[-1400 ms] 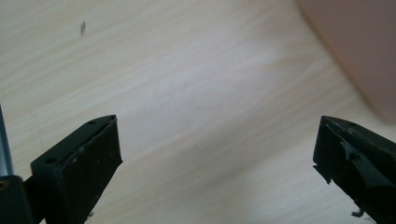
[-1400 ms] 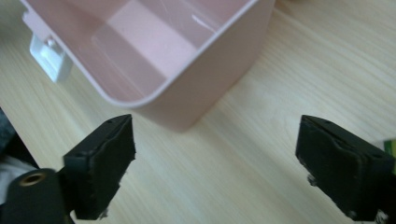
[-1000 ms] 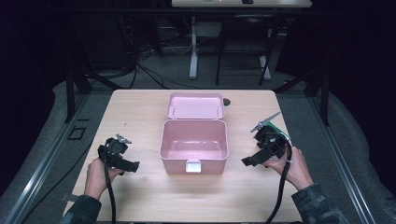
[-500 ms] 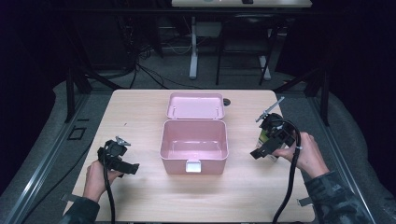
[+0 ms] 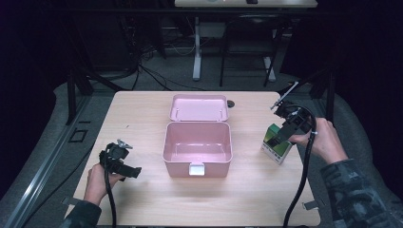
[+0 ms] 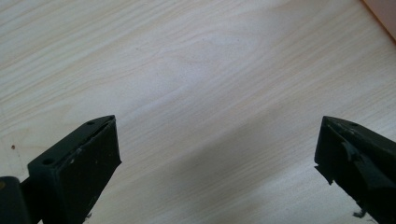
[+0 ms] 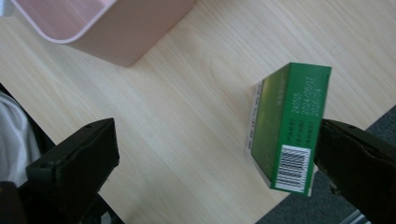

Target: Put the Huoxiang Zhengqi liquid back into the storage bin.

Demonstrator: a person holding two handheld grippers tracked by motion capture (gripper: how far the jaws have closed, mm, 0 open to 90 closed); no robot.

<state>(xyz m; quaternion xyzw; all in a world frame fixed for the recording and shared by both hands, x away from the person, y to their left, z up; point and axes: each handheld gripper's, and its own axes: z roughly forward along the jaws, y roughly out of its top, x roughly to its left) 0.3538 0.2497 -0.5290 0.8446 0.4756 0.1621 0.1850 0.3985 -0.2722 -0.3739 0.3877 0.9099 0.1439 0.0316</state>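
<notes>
While the left gripper (image 5: 124,165) idled wide open over bare table (image 5: 142,118), the right gripper (image 7: 215,163), jaws wide, reached for the green carton (image 7: 286,130); probable next move: straddle, clamp, carry to pink box (image 5: 197,152).

Setting: lab or recording studio. Evidence: pale wood-grain table (image 5: 142,118) under spot lighting, dark surround, black cables on grey floor (image 5: 157,76), white-legged desk (image 5: 197,47) behind.

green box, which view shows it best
The right gripper view: the green box is close, its barcode and printed digits visible, between the open jaws near the table edge. The high view shows it small, partly behind the right gripper.
</notes>
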